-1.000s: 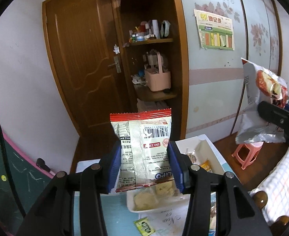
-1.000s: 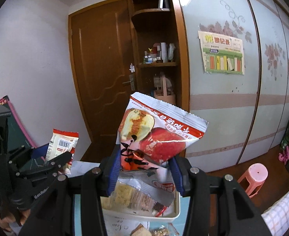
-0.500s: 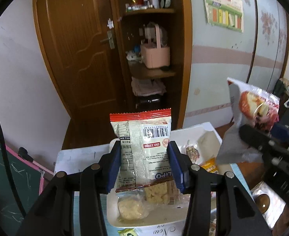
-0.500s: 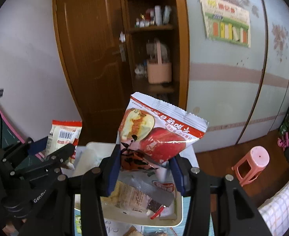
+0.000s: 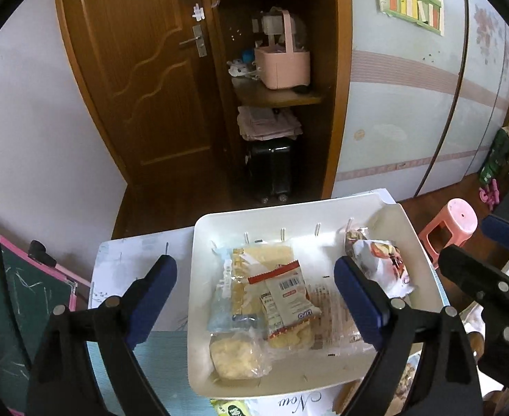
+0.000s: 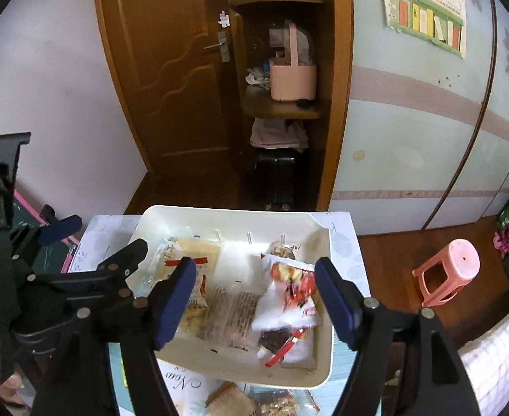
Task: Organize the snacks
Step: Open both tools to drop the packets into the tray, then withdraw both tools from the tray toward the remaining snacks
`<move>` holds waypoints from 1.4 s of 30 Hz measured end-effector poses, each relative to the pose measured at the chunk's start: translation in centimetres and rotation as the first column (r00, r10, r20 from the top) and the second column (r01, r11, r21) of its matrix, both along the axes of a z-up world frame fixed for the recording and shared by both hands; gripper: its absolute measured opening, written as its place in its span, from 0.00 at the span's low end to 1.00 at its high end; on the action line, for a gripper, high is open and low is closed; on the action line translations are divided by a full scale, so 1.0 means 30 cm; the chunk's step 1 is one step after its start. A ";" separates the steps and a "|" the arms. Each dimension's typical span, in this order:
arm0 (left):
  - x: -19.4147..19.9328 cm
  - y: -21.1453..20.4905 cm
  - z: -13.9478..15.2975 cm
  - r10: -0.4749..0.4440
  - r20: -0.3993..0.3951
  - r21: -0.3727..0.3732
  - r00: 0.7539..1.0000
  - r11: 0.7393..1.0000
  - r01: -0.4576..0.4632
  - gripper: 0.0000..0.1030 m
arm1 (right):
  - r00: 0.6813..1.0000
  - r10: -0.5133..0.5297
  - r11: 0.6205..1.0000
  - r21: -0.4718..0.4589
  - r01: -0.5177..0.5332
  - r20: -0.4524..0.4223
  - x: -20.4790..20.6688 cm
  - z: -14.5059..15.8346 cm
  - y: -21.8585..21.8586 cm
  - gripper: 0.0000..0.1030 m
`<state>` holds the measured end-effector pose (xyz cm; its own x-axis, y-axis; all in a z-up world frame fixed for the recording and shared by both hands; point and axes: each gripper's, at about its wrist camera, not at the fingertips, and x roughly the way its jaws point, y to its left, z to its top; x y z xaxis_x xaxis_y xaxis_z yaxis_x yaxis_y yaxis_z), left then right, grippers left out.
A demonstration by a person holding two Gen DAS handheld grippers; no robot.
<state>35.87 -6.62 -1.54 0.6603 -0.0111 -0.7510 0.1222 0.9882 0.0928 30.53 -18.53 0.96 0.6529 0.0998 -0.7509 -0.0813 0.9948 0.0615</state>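
Observation:
A white tray (image 5: 199, 312) sits on the table and holds several snack packets; it also shows in the right wrist view (image 6: 325, 315). The white packet with a red top edge and barcode (image 5: 287, 298) lies in the tray's left half on clear cracker packets. The red-and-white apple packet (image 6: 289, 294) lies in the tray's right half; it shows in the left wrist view too (image 5: 382, 263). My left gripper (image 5: 256, 301) is open and empty above the tray. My right gripper (image 6: 254, 303) is open and empty above the tray.
More loose snacks lie on the table in front of the tray (image 6: 233, 400). A small green packet (image 5: 230, 409) lies at the near edge. A pink stool (image 6: 448, 270) stands on the floor to the right. A wooden door and shelves stand behind the table.
Both grippers have tilted down over the tray and opened. The barcode packet has dropped from the left gripper and the apple packet from the right gripper into the tray.

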 end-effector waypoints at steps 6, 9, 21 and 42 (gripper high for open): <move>-0.082 0.004 0.061 -0.025 0.029 0.024 0.999 0.999 0.024 0.90 | 1.000 0.001 1.000 0.029 0.000 -0.030 -0.062 0.038 0.003 0.70; -0.129 0.016 0.090 -0.028 0.034 0.021 0.999 0.999 0.027 0.91 | 0.998 -0.007 0.999 0.038 0.009 -0.059 -0.094 0.055 0.000 0.70; -0.319 0.074 0.196 -0.032 0.048 -0.031 0.998 0.999 0.033 0.91 | 0.998 -0.051 0.997 0.055 0.052 -0.020 -0.298 0.171 -0.020 0.71; -0.633 0.193 0.160 -0.107 0.091 -0.093 0.990 0.989 0.115 0.96 | 0.985 0.153 0.986 -0.080 -0.146 0.085 -0.595 0.077 0.036 0.71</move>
